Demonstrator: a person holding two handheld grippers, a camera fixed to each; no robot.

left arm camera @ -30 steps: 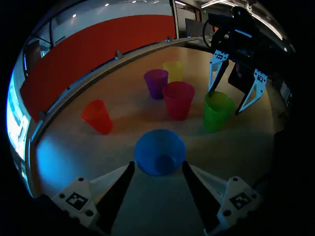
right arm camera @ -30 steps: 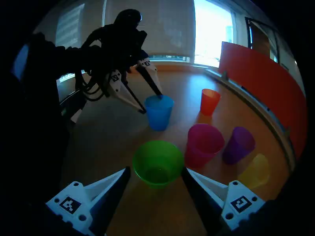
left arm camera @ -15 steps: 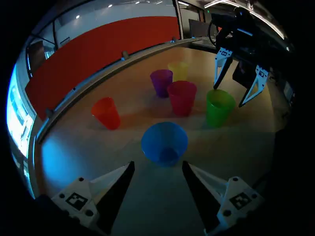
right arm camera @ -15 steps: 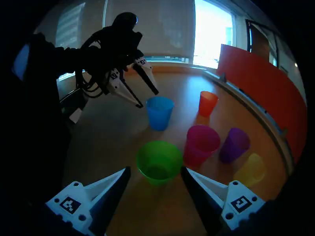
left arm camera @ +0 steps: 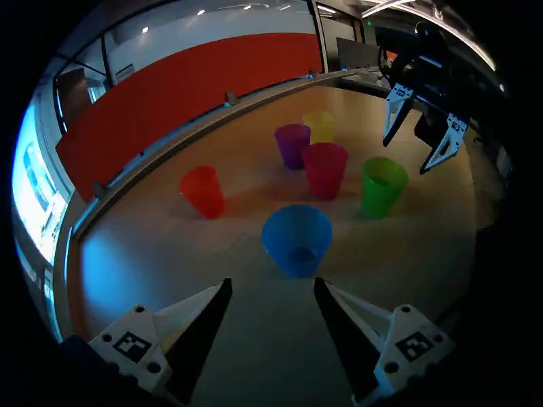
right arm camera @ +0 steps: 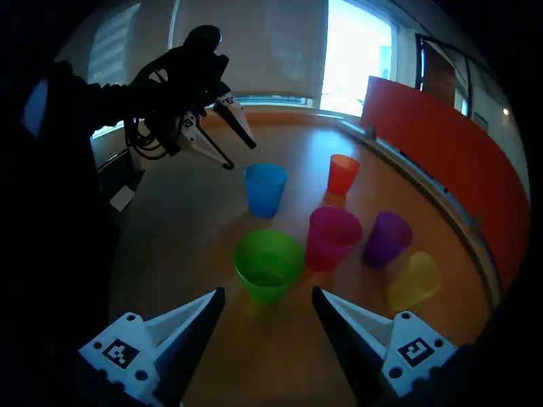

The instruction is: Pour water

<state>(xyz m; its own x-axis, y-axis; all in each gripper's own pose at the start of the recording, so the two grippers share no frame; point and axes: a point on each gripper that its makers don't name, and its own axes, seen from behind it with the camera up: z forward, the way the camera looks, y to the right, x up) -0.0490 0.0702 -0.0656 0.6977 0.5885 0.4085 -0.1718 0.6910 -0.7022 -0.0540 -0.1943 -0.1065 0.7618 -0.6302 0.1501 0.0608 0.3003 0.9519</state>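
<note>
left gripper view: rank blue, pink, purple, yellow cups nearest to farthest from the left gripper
1. Blue cup: straight ahead of the left gripper, just past its open fingers.
2. Pink cup: mid-table, slightly right.
3. Purple cup: behind the pink cup, to its left.
4. Yellow cup: farthest, behind the purple cup, to its right.

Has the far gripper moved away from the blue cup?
Yes. The left gripper has lifted up and back, away from the blue cup that its fingers straddled before.

Cups (left arm camera: 296,237) looking like translucent, glossy plastic; surface (left arm camera: 156,258) showing smooth wood w/ slight sheen; red panel (left arm camera: 190,88) looking matt.
</note>
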